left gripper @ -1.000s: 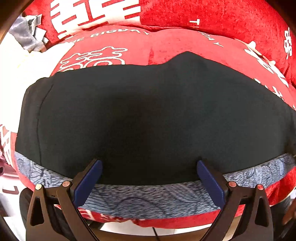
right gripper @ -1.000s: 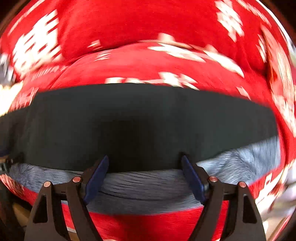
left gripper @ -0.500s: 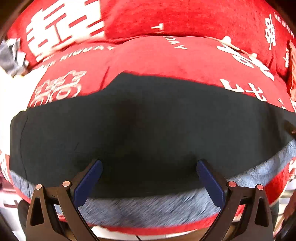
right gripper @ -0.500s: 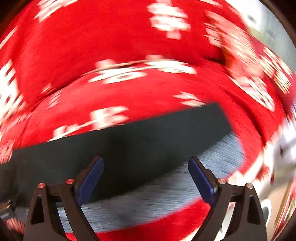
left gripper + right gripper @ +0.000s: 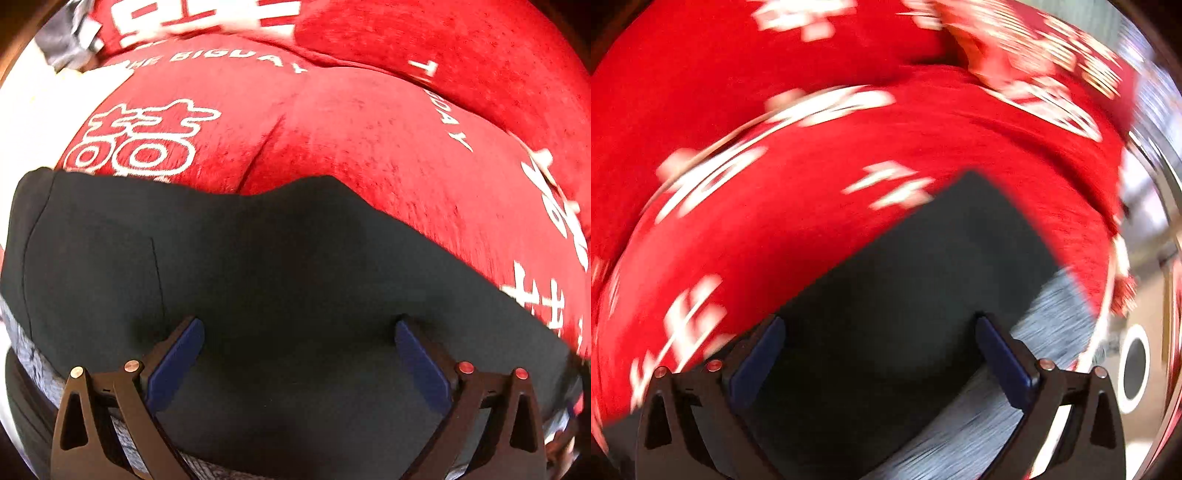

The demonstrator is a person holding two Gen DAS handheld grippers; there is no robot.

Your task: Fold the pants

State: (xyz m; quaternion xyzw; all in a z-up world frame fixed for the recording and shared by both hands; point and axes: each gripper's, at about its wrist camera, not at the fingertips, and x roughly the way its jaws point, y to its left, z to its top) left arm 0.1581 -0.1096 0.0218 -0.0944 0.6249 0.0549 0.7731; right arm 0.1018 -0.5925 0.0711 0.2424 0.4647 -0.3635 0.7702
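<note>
Black soft-knit pants (image 5: 295, 280) lie limp across the lower frame on a red plush cushion (image 5: 332, 133) — light, floppy, best pinched at an edge. Left gripper (image 5: 299, 354) gapes wide, empty; right gripper (image 5: 879, 350) is opening, pads clear of the cloth.

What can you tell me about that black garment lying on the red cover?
The black pants look like soft, matte cloth, spread flat and already doubled over on the red cover with white lettering. A stitched seam runs near their left end, and a grey patterned strip shows along the near edge. The far edge humps up mid-length. Both grippers are above them with jaws apart, gripping nothing.
</note>
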